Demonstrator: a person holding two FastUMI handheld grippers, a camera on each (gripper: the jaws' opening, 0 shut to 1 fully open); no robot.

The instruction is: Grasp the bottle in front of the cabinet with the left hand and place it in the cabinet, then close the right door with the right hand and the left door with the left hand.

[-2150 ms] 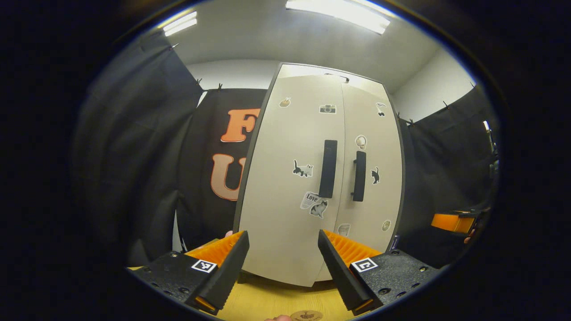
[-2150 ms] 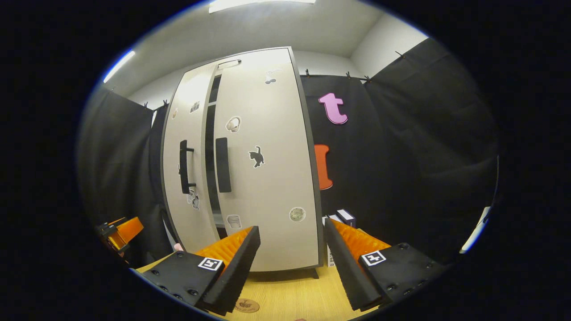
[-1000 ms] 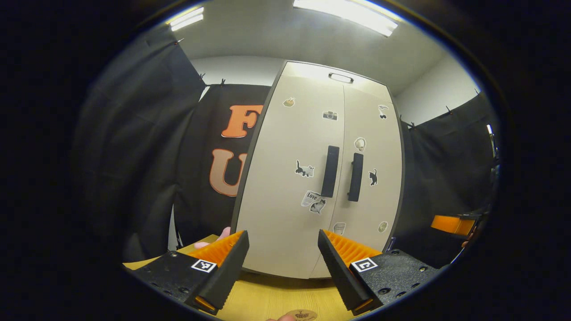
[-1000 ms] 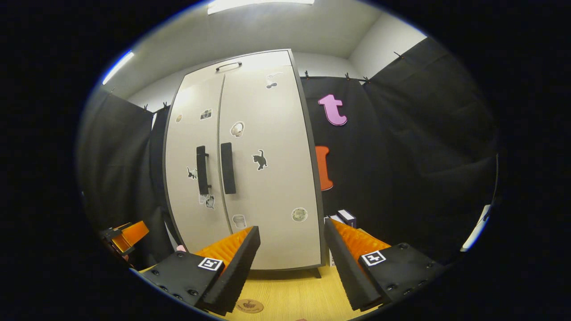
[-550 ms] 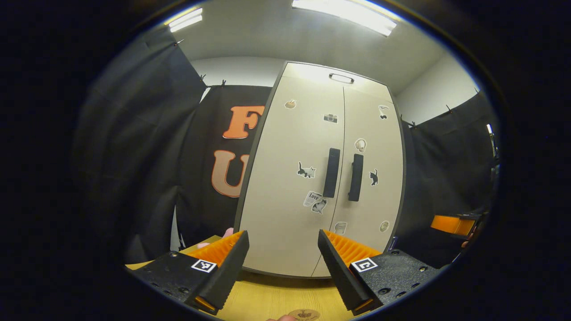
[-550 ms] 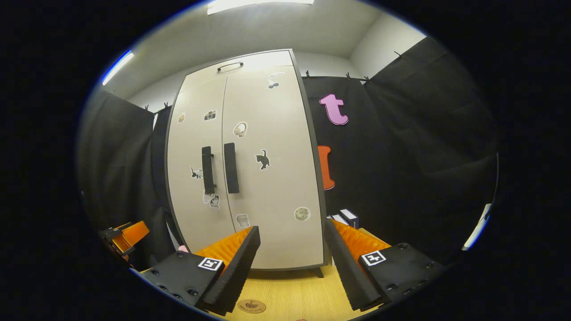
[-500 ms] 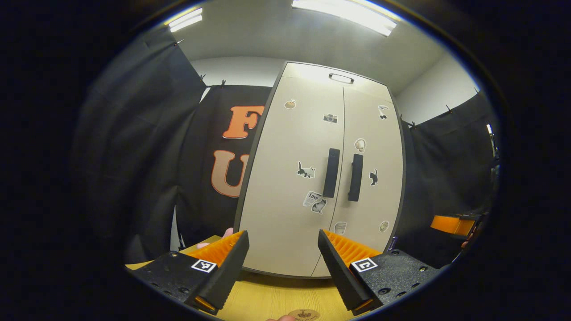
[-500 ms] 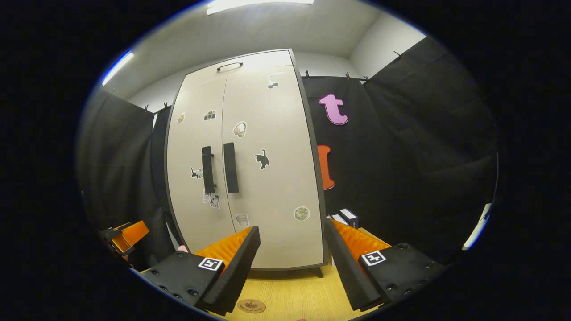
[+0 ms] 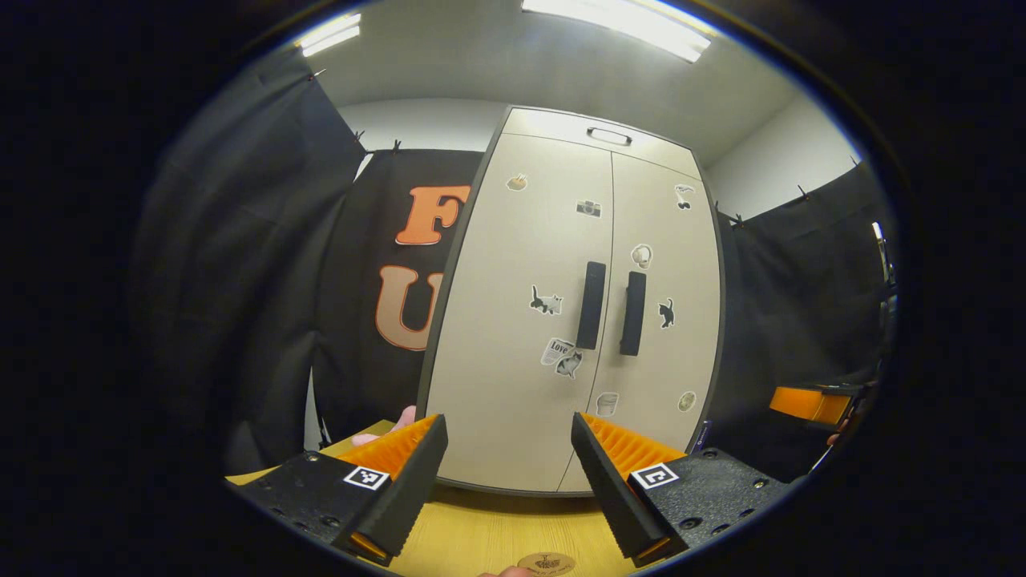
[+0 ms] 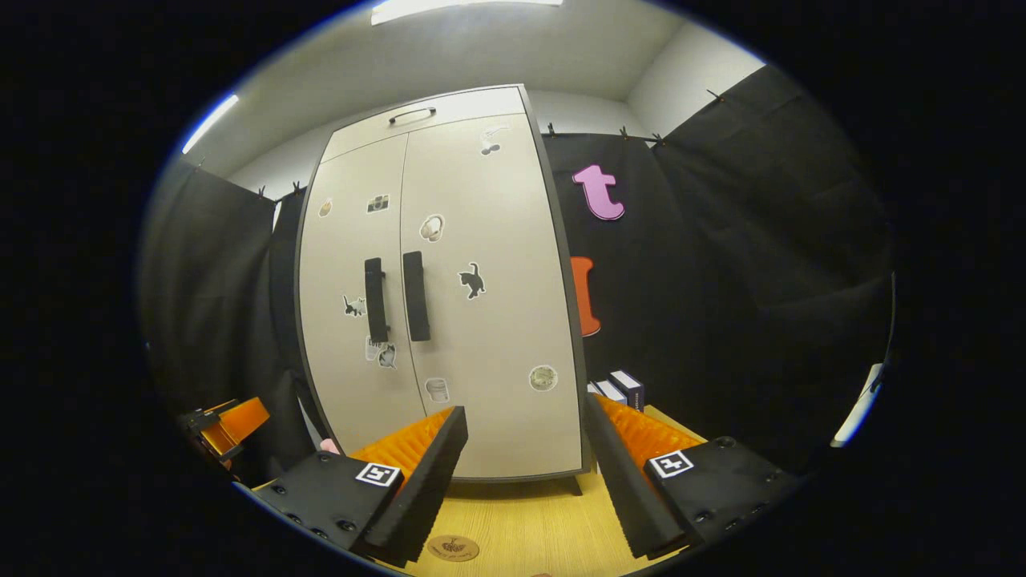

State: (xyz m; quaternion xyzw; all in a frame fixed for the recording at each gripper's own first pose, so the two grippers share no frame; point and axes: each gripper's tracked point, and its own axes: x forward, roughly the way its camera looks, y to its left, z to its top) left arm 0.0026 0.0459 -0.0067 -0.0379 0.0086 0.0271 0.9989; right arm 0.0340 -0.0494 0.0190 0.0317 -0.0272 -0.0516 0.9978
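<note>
The dark gap between the doors is gone, so the pale cabinet [image 9: 573, 320] with stickers now stands shut on the desk [image 10: 529, 525], and both grippers' fingers [image 9: 401, 489] [image 10: 421, 481] are apart, holding nothing.

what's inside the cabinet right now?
Cannot tell: the cabinet has its left door and right door both shut, covering the interior. Only stickers and two dark handles show on the fronts.
</note>
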